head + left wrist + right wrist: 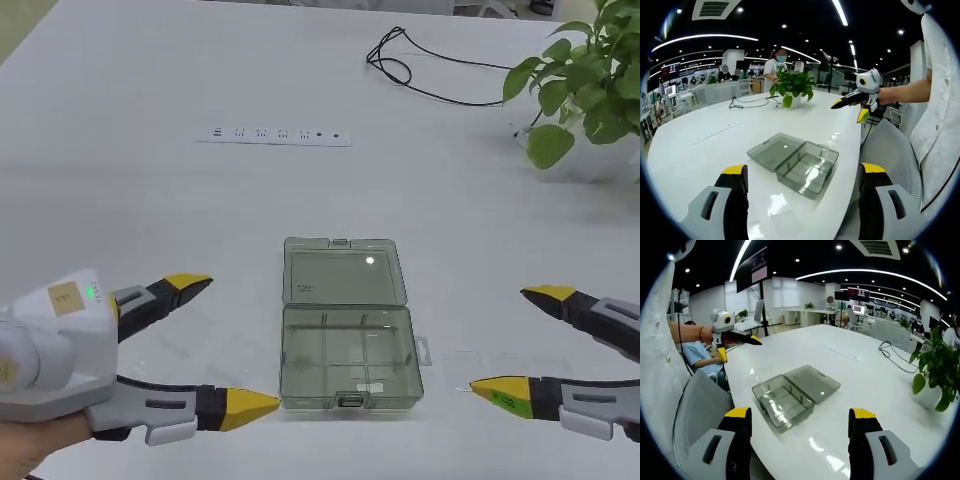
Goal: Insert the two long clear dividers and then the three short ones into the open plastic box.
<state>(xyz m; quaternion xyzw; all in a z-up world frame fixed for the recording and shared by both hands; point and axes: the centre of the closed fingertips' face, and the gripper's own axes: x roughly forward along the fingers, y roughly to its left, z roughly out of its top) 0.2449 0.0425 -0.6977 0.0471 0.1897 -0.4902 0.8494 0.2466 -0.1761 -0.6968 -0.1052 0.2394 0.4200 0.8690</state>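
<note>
the plastic box [347, 320] lies open on the white, glossy counter [120, 200], in front of the person and between the two claws. its long axis when opened runs straight away from the person: the base [300, 380] is the near half and the lid [345, 272] is folded flat back on the far side, with the hinge line across the middle. both halves are smoky grey, see-through plastic, rectangular with rounded corners. a small latch [350, 400] sits on the base's near edge. thin partition lines show inside the base as a rough grid, too faint to count.

a few clear flat pieces [462, 362] lie on the counter just right of the base, nearly invisible against the white surface; i cannot tell their number or outline.

the left claw [220, 343] hangs left of the box and the right claw [522, 342] to the right of it. each has its grey, yellow-tipped jaws spread wide with nothing between them, and both point inward toward the box without touching it.

far back on the counter are a white power strip [273, 135] lying crosswise, a looped black cable [420, 70] and a leafy potted plant [585, 80] at the right corner.
</note>
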